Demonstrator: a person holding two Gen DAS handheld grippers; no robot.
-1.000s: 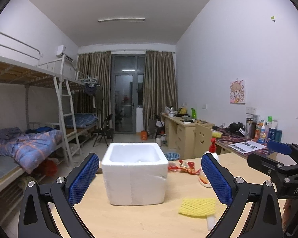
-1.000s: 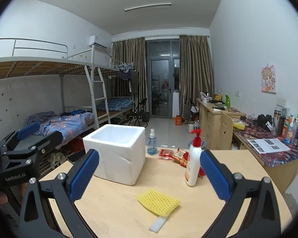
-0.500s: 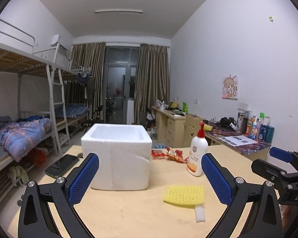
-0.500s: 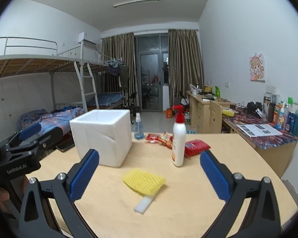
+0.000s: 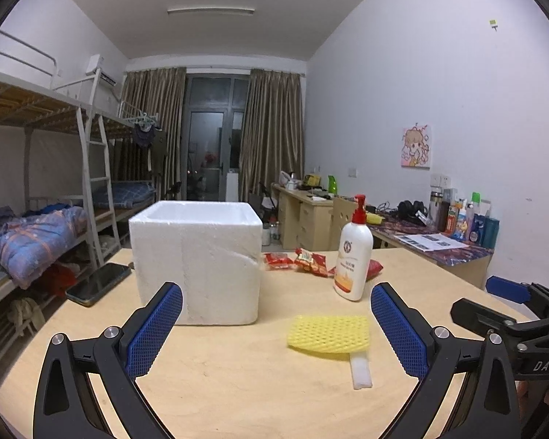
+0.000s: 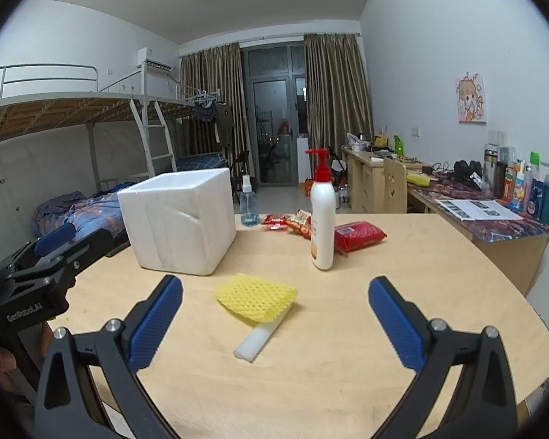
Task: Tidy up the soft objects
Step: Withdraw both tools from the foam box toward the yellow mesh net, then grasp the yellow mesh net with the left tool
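Note:
A yellow foam net (image 5: 329, 333) (image 6: 257, 297) lies flat on the wooden table (image 5: 238, 395), partly over a white foam strip (image 5: 359, 368) (image 6: 257, 340). A white styrofoam box (image 5: 197, 261) (image 6: 179, 221), open at the top, stands behind it to the left. My left gripper (image 5: 276, 323) is open and empty, low over the table, short of the box and the net. My right gripper (image 6: 274, 314) is open and empty, just short of the net. Each gripper shows at the edge of the other's view.
A white pump bottle (image 5: 353, 256) (image 6: 322, 216) stands right of the box. Red snack packets (image 5: 311, 258) (image 6: 358, 236) lie behind it. A small clear spray bottle (image 6: 248, 203) stands at the far edge. A dark phone (image 5: 99, 283) lies at the table's left edge.
Both grippers have dropped lower and moved closer to the table. The box, bottle and net now look larger and nearer. Both stay open.

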